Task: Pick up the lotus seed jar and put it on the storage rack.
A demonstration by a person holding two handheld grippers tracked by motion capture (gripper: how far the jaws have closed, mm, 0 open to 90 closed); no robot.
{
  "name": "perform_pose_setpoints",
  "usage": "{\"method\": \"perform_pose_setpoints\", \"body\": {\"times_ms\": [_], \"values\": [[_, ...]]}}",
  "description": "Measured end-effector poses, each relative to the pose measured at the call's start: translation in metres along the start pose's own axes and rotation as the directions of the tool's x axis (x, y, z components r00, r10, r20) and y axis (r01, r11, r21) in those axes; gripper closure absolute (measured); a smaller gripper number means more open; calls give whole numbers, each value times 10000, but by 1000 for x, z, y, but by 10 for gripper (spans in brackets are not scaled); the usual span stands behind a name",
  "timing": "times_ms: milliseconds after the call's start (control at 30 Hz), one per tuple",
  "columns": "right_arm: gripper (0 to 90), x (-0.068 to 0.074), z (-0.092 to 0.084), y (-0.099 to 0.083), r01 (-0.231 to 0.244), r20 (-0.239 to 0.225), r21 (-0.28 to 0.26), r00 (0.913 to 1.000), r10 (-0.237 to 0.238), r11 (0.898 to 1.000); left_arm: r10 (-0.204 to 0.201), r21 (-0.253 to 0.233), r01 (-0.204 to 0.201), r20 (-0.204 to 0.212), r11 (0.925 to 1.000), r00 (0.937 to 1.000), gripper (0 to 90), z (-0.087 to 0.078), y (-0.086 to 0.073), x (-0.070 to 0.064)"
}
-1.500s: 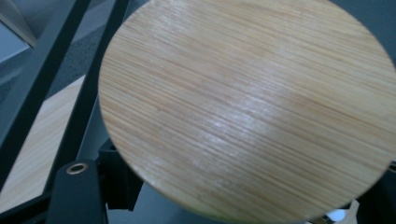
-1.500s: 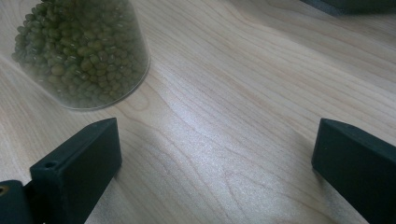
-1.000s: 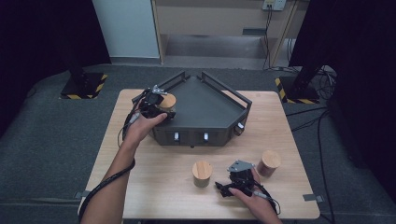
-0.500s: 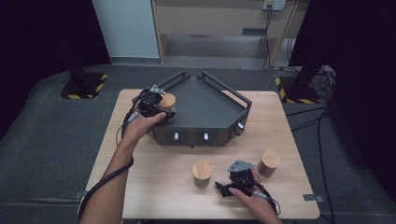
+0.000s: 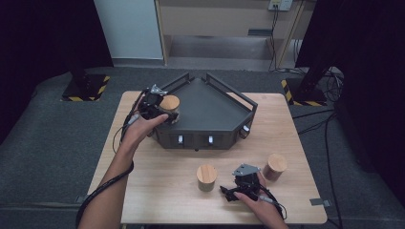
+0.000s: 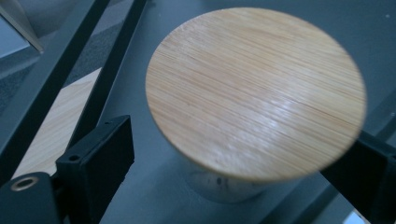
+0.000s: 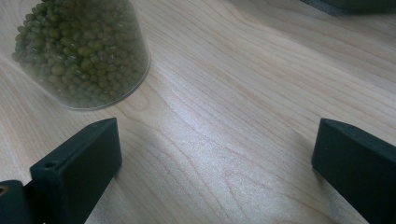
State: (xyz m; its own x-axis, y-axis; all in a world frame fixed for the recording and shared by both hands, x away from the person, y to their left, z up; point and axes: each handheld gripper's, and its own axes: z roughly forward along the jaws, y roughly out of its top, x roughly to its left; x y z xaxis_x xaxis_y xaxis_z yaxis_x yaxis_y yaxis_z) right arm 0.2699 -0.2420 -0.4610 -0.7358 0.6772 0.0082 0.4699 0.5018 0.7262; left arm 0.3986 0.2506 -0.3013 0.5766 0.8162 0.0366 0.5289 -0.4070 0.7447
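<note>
A pale wooden bench (image 5: 157, 200) is carrying a black angular tray (image 5: 210, 107) in a dim room. On the tray's left corner a bamboo-lidded jar (image 6: 254, 91) is now standing, and the left gripper (image 5: 155, 107) has just been opening its fingers (image 6: 100, 154), which are flanking the jar without pressing it: it looks delivered. The right gripper (image 5: 243, 183) is resting on the bench, fingers (image 7: 77, 168) spread and empty, beside a jar of green beans (image 7: 79, 51), probably next.
</note>
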Motion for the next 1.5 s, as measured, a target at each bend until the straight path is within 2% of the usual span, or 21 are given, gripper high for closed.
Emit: {"method": "perform_pose_setpoints", "body": {"times_ms": [300, 500, 700, 1000, 1267, 1500], "values": [[17, 0, 0, 0, -6, -1, 8, 10000, 6, 10000, -6, -244, -3, -374, 9997, 9993, 34, -21, -10, -12], [17, 0, 0, 0, -13, -2, 13, 10000, 13, 10000, 52, -403, -70, -430, 9992, 9991, 33, -34, -19, -18], [16, 0, 0, 0, 2, 2, 17, 10000, -2, 10000, -91, -591, 61, -517, 9982, 9986, 33, -43, -29, -22], [16, 0, 0, 0, 4, 7, 19, 10000, -4, 10000, 113, -664, -156, -651, 9977, 9978, 31, -54, -35, -30], [16, 0, 0, 0, 5, 10, 20, 10000, -5, 10000, 352, -618, -387, -574, 9973, 9977, 31, -59, -41, -35], [16, 0, 0, 0, 4, 10, 20, 10000, -4, 10000, 319, -677, -355, -537, 9971, 9981, 29, -66, -46, -39]]}}
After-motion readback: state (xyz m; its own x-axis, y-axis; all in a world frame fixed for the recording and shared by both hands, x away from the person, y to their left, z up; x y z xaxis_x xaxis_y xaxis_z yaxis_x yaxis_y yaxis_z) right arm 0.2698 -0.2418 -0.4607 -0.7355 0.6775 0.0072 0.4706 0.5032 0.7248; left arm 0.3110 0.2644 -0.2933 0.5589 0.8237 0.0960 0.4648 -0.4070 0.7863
